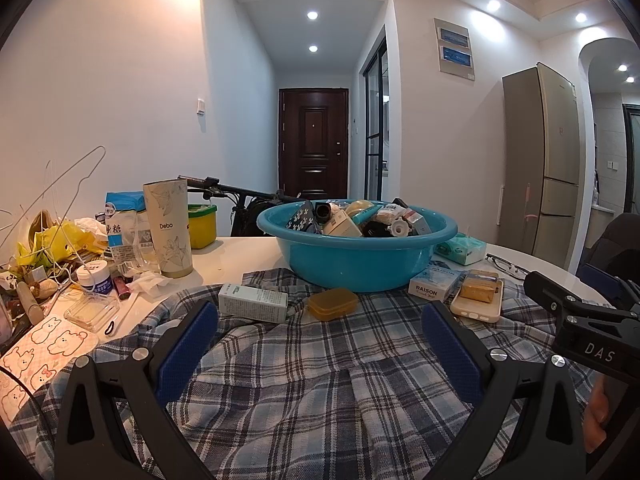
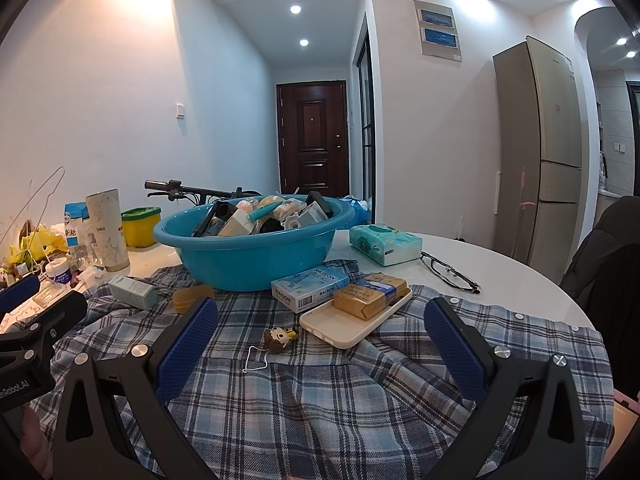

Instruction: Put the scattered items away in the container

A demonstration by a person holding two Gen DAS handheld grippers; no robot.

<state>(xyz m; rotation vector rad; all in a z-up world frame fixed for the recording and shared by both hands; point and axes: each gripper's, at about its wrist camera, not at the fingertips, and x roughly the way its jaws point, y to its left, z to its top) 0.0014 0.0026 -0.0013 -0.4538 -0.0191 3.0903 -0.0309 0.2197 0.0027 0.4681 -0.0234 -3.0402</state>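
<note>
A blue basin (image 1: 360, 262) (image 2: 248, 256) full of small items stands on a plaid shirt (image 1: 304, 380) (image 2: 320, 392) on the white table. In front of it lie a white-green box (image 1: 253, 303) (image 2: 134, 291), an amber case (image 1: 332, 304) (image 2: 192, 297), a RAISON box (image 1: 436, 284) (image 2: 310, 286), a cream phone case (image 1: 478, 308) (image 2: 352, 322) with a gold packet (image 1: 478, 290) (image 2: 370, 298) on it, and a small figurine charm (image 2: 279, 337). My left gripper (image 1: 320, 344) and right gripper (image 2: 320, 338) are both open and empty above the shirt.
A tissue pack (image 1: 460, 249) (image 2: 385, 244) and glasses (image 2: 450, 270) lie right of the basin. At the left stand a Debo cup (image 1: 168, 228), a sugar bag (image 1: 122, 224), a yellow tub (image 1: 202, 225), a white jar (image 1: 93, 275), a clear box (image 1: 92, 312) and wire hangers (image 1: 60, 200).
</note>
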